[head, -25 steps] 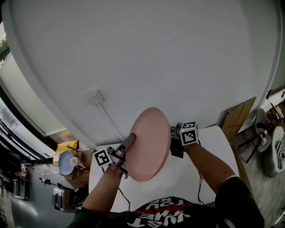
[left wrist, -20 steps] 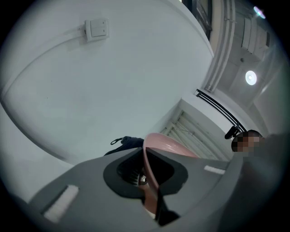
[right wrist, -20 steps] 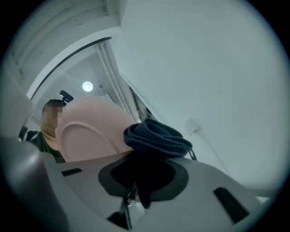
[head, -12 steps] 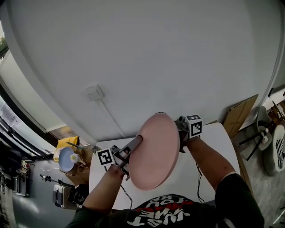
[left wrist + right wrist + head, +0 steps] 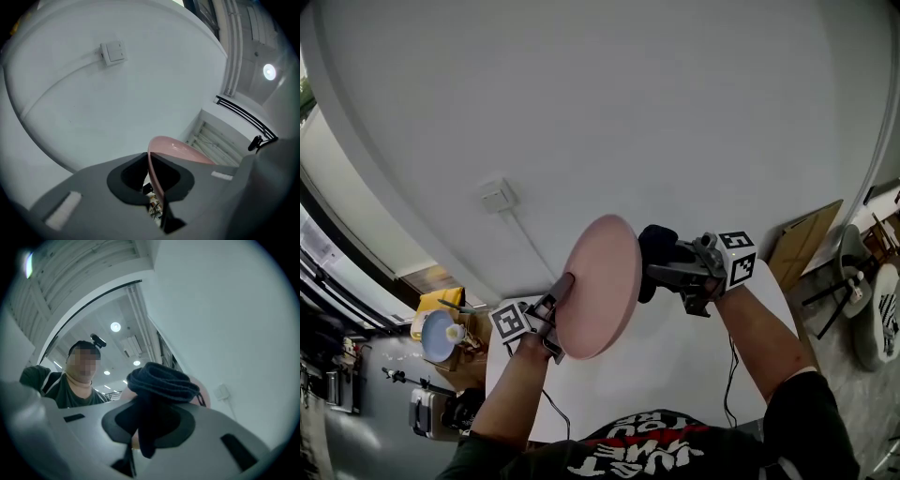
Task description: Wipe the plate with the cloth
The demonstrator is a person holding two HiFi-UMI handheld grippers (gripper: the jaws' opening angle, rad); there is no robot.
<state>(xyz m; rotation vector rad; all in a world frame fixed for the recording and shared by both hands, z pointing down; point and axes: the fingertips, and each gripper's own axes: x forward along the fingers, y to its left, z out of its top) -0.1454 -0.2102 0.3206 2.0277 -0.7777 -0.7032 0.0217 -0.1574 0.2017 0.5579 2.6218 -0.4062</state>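
My left gripper (image 5: 563,292) pinches the pink plate (image 5: 598,286) by its rim (plate up on edge); my right gripper (image 5: 667,272) clamps the dark cloth (image 5: 654,244) just beside the plate.

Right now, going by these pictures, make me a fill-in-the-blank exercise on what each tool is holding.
The left tool is shut on the rim of the ____ plate.
The right tool is shut on a bunched dark ____.
The table below them is ____.
Missing words: pink; cloth; white.
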